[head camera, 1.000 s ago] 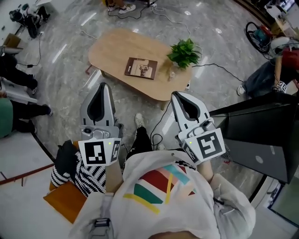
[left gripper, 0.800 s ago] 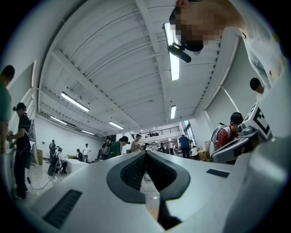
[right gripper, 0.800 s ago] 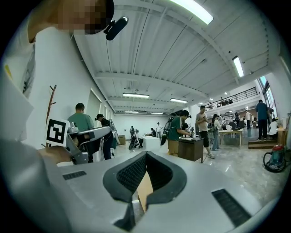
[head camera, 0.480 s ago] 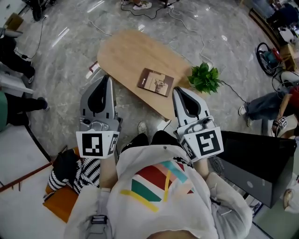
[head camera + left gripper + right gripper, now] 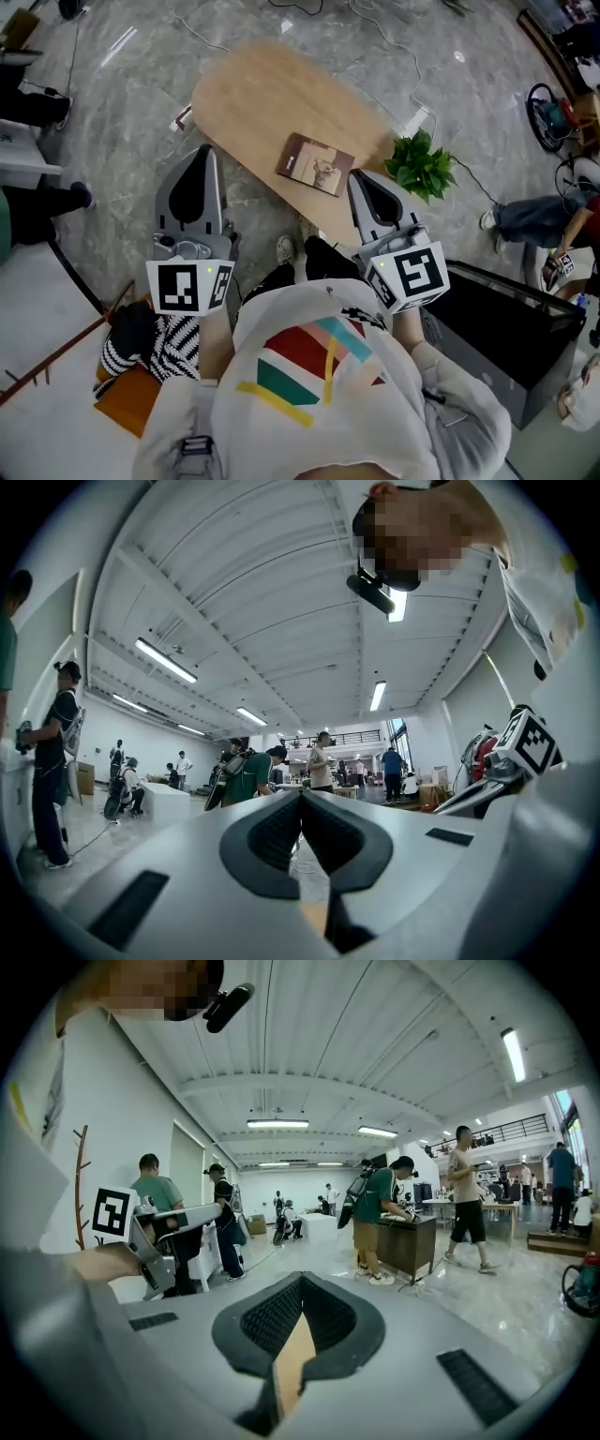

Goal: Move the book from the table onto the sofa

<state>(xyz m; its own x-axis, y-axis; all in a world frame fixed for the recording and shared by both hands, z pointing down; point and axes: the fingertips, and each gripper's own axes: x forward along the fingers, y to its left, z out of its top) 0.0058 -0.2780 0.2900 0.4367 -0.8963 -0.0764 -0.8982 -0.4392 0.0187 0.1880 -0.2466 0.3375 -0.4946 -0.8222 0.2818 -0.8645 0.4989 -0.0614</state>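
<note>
Book (image 5: 315,164) lies flat on the tabletop (image 5: 253,89) near its front edge in the head view, close to the right gripper (image 5: 357,177); the left gripper (image 5: 202,151) is well apart. Being so thin and flat, it may get shoved instead of pinched. Its cover is brown with a pale picture. Left gripper view: jaws closed, empty. Right gripper view: likewise closed on nothing.

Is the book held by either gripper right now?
No, the book lies flat on the table, apart from the left gripper and the right gripper, both shut and empty.
</note>
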